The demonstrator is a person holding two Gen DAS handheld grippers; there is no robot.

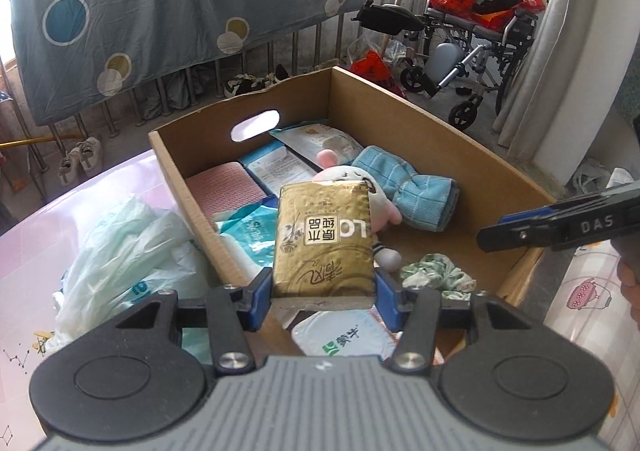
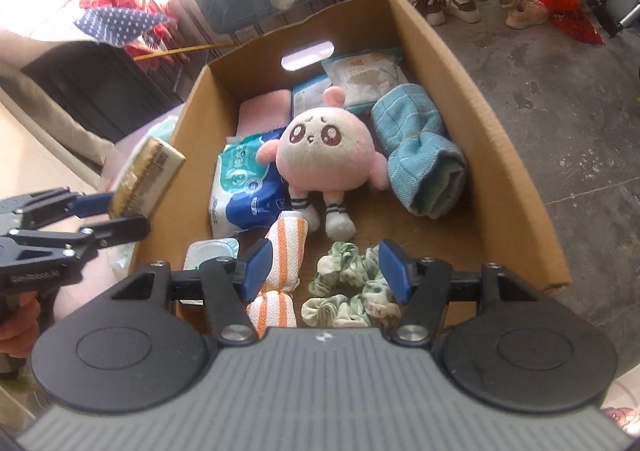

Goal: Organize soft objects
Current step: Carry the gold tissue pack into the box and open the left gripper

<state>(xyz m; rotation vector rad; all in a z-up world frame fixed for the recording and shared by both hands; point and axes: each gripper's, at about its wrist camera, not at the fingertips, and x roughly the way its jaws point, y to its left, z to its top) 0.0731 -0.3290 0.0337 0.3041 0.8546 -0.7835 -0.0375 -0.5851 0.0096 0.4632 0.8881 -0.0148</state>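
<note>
Grip on the gold tissue pack (image 1: 324, 239) is confirmed: the left hand-held gripper (image 1: 324, 285) clamps it by its lower end between both blue pads, the pack standing upright above the near left wall of the cardboard box (image 1: 440, 123). The right hand-held gripper (image 2: 324, 267) stands with its jaws apart and nothing pressed between them; green-and-white scrunchies (image 2: 352, 287) lie on the box floor directly beneath the gap, just beside an orange-striped white rolled cloth (image 2: 280, 263). Farther in, a pink plush toy (image 2: 324, 155) sits in the middle of the box, a rolled blue towel (image 2: 420, 159) to its right, a blue-and-white soft pack (image 2: 244, 187) to its left. A pink folded cloth (image 2: 264, 111) and flat sachets (image 2: 364, 79) lie against the far wall, under the handle cut-out. Outside the box, crumpled pale plastic bags (image 1: 132, 251) rest on the pink table (image 1: 60, 211) at its left side.
</note>
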